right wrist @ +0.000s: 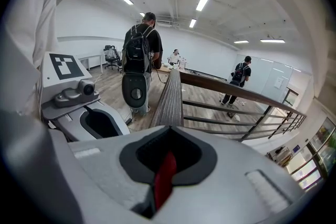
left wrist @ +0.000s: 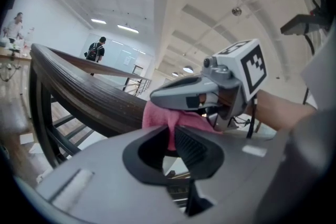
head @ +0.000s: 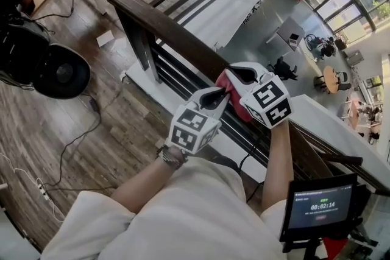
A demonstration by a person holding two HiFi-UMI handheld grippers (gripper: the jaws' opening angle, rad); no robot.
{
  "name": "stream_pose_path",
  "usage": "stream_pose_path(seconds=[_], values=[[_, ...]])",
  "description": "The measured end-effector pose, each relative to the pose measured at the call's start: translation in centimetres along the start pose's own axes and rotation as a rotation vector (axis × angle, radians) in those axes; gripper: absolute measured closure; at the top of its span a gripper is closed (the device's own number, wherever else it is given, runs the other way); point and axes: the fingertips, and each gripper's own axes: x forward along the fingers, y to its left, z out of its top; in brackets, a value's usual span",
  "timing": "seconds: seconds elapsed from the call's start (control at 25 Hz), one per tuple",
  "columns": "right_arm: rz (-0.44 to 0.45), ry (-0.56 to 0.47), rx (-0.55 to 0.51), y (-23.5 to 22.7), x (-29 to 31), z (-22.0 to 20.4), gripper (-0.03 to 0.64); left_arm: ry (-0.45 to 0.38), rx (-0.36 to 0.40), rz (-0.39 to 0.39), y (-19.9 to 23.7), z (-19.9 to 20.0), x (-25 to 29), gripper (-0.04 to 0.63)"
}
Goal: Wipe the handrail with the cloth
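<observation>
The grey plastic left hand-held gripper has its jaws closed on a fold of the soft pink-red cloth. Its own view shows a strip of the fabric pinched against the ribbed pad. The grey plastic right hand-held gripper is shut tight on another part of the same cloth, and only a thin red sliver shows between its pads.

The two grippers face each other nose to nose with the cloth bunched between their tips. It lies on top of the dark brown wooden handrail directly beneath both sets of jaws and hangs a little over the rail's side.

From the right hand-held gripper, the rail's grooved top runs straight ahead for a long way. From the left hand-held gripper, it curves off to the left.

The step in hand appears to be the start of a wiping stroke. The cloth is gripped at both ends and laid on the rail, but most of the rail ahead looks untouched.

The next move probably calls for both grippers to travel together along the rail with the jaws closed. They would need to press the fabric down so it rubs the top rather than skimming above it. The slack between the tips should be kept small so the cloth does not slide off the far edge.
</observation>
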Motion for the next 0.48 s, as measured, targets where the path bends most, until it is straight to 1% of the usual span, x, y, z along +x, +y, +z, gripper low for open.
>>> stream_pose_path(seconds=[0.32, 0.48], values=[[-0.005, 0.002, -0.010, 0.6, 0.2, 0.0, 0.612, -0.014, 0.013, 0.116, 0.1, -0.5, -0.4, 0.548], [0.014, -0.016, -0.005, 1.2, -0.5, -0.4, 0.612, -0.034, 0.028, 0.156, -0.6, -0.9, -0.4, 0.548]])
